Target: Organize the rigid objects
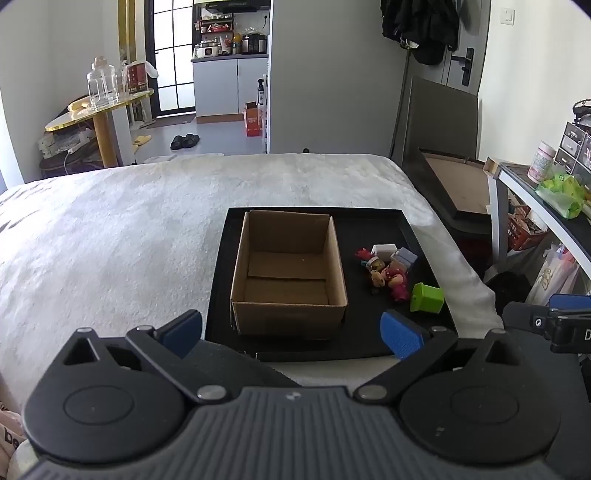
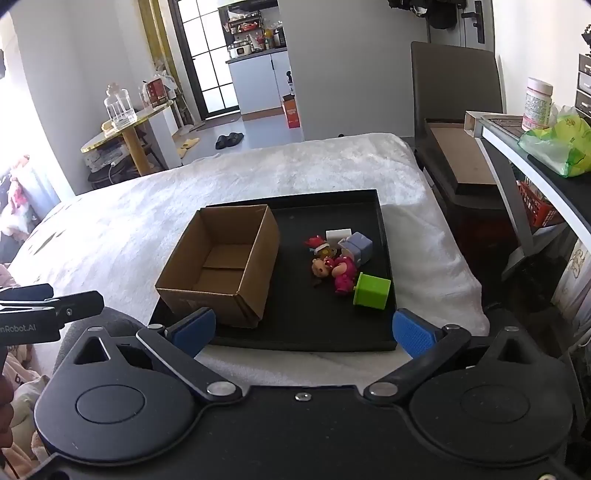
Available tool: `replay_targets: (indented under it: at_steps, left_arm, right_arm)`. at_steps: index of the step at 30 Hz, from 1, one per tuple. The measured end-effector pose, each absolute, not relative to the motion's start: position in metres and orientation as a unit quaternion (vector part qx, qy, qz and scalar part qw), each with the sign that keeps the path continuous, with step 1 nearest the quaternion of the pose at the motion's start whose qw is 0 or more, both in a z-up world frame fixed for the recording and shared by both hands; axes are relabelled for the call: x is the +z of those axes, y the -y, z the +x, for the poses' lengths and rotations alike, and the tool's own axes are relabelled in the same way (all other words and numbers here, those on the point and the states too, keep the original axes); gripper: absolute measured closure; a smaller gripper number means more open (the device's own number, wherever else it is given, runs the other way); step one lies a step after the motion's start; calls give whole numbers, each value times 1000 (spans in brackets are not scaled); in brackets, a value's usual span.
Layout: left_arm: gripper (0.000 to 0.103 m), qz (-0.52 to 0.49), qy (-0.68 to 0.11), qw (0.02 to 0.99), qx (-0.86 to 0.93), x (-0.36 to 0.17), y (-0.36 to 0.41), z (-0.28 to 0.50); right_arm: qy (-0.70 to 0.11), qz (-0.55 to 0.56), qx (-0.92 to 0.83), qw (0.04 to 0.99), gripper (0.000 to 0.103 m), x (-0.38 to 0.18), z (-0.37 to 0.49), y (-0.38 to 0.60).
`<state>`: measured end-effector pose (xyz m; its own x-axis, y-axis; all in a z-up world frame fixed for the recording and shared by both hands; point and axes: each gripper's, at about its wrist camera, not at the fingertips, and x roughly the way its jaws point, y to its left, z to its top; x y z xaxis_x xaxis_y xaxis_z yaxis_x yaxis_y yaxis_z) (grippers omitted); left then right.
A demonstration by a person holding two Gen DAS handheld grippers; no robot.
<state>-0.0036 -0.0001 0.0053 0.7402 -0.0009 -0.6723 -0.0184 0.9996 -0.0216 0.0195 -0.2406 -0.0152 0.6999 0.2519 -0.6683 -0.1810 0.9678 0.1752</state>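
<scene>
You face a bed (image 1: 147, 229) under a white fleecy cover, with grey-white walls (image 1: 332, 74) around it. Beyond, daylight enters through a dark-framed glazed door (image 1: 173, 55); a round yellow side table (image 1: 99, 110) stands left, a shelf unit (image 1: 535, 192) right.

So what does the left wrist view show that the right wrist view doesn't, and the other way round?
Only the left wrist view: the left gripper, jaws wide open and empty, and dark clothes hanging by the door.

Only the right wrist view: the right gripper, also open and empty, and pink soft toys at far left.

Both: the black tray on the white blanket, an empty cardboard box, and beside it the toy pile with a green block.
</scene>
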Motion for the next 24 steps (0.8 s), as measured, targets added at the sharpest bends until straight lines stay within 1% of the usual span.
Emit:
replay_targets:
  at_steps: [24]
  left_arm:
    - [1,-17,-361,932,1,4,4,-3]
  right_arm:
    - [-372,59,113,919,0,-16,20,247]
